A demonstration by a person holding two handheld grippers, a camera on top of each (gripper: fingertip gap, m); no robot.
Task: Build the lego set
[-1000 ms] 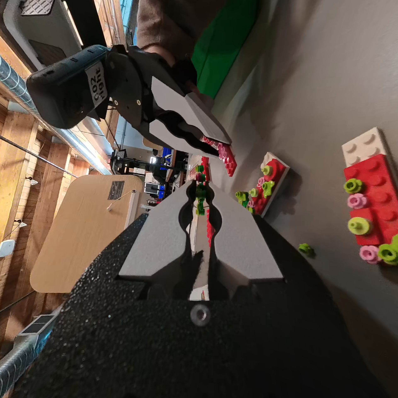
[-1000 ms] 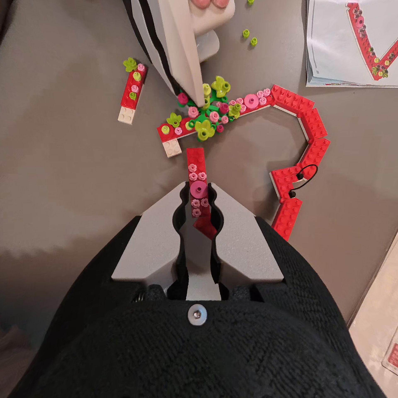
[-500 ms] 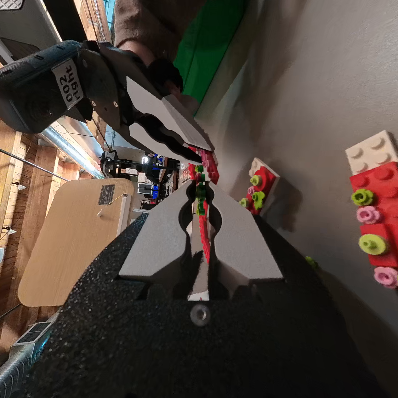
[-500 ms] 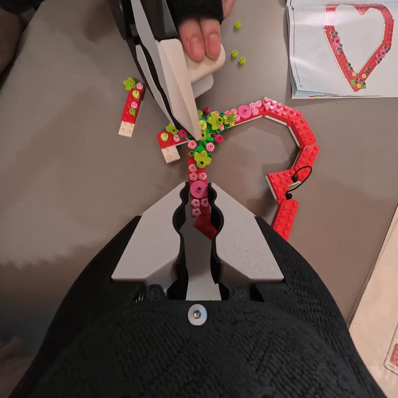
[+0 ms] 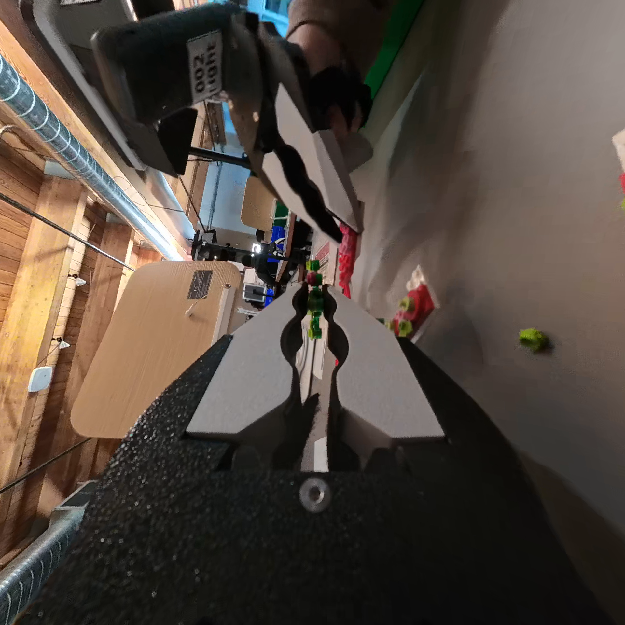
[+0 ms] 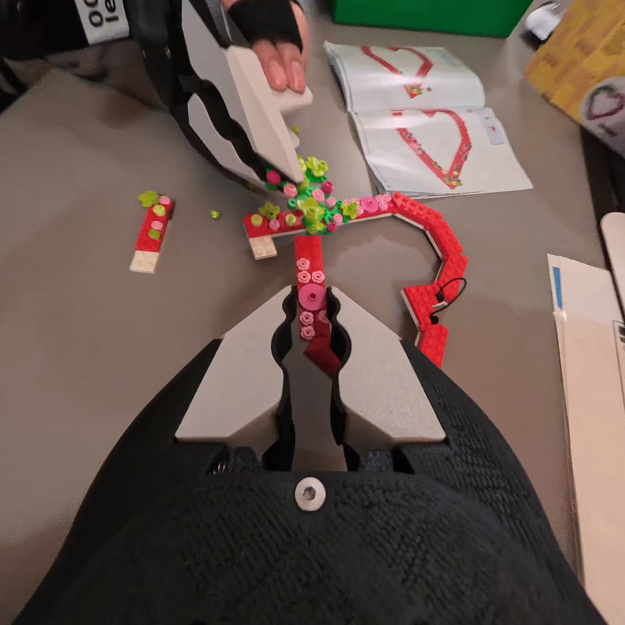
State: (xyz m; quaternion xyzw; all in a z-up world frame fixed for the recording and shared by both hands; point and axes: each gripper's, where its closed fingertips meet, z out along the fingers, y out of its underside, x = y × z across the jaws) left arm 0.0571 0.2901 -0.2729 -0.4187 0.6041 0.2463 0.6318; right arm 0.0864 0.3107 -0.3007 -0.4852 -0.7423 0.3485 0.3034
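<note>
While the right claw (image 6: 311, 297) grips a red strip (image 6: 309, 270) dotted with pink flower studs, its two grey fingers (image 6: 368, 341) press the strip's sides at the big pink round stud, and the strip's far end points at the flower cluster (image 6: 309, 203) just beyond it; whether the two touch cannot be told. That cluster of green, lime and pink pieces sits on the left stretch of a long red chain (image 6: 436, 233) that lies on the grey desk (image 6: 84, 304) and curves round to the right and back toward the near side, with a thin black loop (image 6: 449, 291) clipped near its end. The left claw (image 6: 284, 179) reaches in from the far left, clamped on the cluster; in its own view the green pieces (image 5: 314, 304) sit pinched between its fingertips. A white label with printed characters is stuck on each claw's body (image 5: 206, 71); their wording is left unquoted. To the left, well apart, lies a short red piece (image 6: 152, 230) with a white end and a few studs, and a single lime stud (image 6: 214, 214) rests between it and the chain. An open instruction booklet (image 6: 439, 142) showing a red heart lies at the far right, with a green box (image 6: 429, 17) behind it and a yellow box (image 6: 581, 67) at the far right edge. White papers (image 6: 588, 372) lie at the near right.
</note>
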